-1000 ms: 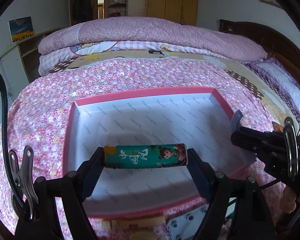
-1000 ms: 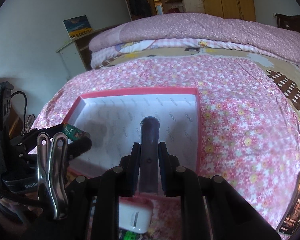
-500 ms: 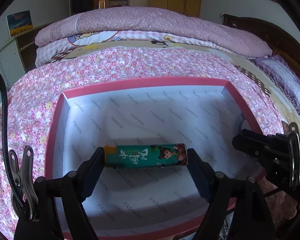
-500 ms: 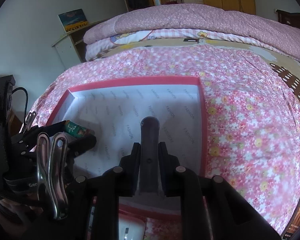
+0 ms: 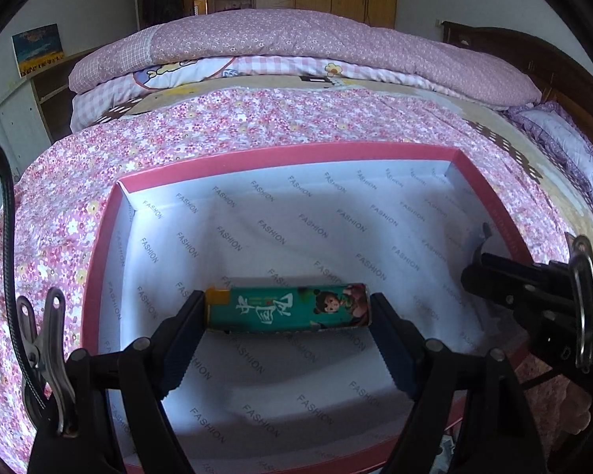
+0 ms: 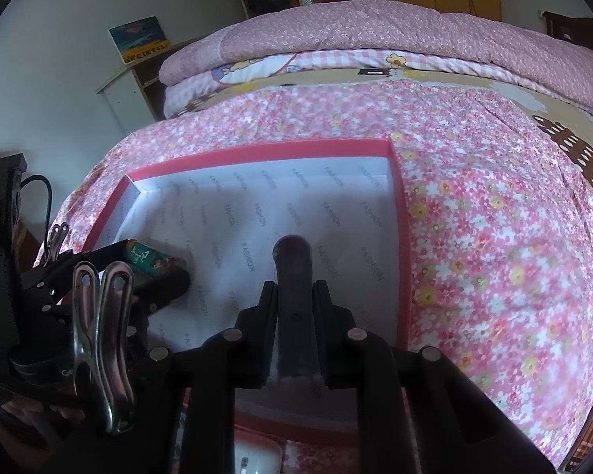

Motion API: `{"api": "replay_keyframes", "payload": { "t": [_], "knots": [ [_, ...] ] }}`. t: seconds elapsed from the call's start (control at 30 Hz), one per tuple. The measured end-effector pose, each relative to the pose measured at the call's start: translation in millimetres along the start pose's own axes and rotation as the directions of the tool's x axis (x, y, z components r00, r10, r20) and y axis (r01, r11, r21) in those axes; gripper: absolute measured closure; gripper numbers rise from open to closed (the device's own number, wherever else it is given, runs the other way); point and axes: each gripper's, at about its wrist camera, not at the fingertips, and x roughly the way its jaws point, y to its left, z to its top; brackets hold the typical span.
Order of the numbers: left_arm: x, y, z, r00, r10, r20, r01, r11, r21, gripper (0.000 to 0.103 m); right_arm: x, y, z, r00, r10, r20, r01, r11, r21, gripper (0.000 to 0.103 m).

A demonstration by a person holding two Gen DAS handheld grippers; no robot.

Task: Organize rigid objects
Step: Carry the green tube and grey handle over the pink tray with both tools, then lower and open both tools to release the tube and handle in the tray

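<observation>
Tube [image 5: 288, 308], green with a cartoon figure and a yellow end, lies crosswise between the two fingers of the left tongs [image 5: 288, 314], clamped end to end: the yellow end against one pad, the picture end against the other. It sits over the inside of the box [image 5: 288, 154], toward the box's near left part; whether it touches the box floor or is just above it cannot be told. Seen from the right wrist view, the tube [image 6: 148, 260] shows partly, with the left tongs [image 6: 150, 272] around it, near the box's left wall.

Box: shallow, pink rim, white lining printed with the word FASHION all over. Apart from the tongs and what they hold, only lining shows inside.

Right tongs [image 6: 295, 312] are closed tight on a dark, flat, rounded-tip handle [image 6: 294, 276] that sticks forward past the pads, over the box's near right part. In the left wrist view the right tongs [image 5: 490, 264] come in over the box's right wall; only a sliver of the handle's tip shows there.

Box [image 6: 400, 205] rests on a bed with a pink flowered sheet [image 5: 237, 118]. Beyond the box, a folded pink quilt [image 5: 296, 39] is piled across the bed. Just outside the box's near edge, a white object [image 6: 257, 454] is partly hidden under the right tongs.
</observation>
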Motion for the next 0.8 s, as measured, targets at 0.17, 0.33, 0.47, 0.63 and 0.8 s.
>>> {"api": "replay_keyframes", "payload": {
  "t": [0.17, 0.33, 0.47, 0.63, 0.8],
  "knots": [
    [2, -3, 1, 1.000, 0.020, -0.007, -0.020, 1.000, 0.020, 0.018, 1, -1, 0, 1.000, 0.009, -0.001, -0.009, 1.000, 0.008, 0.084],
    [3, -6, -1, 0.999, 0.037, -0.008, -0.036, 0.998, 0.043, 0.018, 0, 0, 0, 1.000, 0.016, 0.005, -0.016, 1.000, 0.005, 0.072],
    [3, -5, 0, 1.000, 0.021, -0.013, -0.021, 0.999, 0.037, 0.018, -1, 2, 1, 1.000, 0.006, 0.008, -0.006, 1.000, 0.001, 0.062],
    [-2, -4, -1, 1.000, 0.007, -0.017, -0.006, 1.000, 0.028, 0.018, -9, 1, 0, 1.000, 0.000, 0.025, 0.000, 1.000, 0.007, 0.058],
    [-15, -7, -2, 1.000, 0.004, 0.003, -0.004, 1.000, 0.029, 0.018, -19, 5, 0, 0.999, -0.006, 0.045, 0.007, 1.000, -0.007, 0.054]
  ]
}}
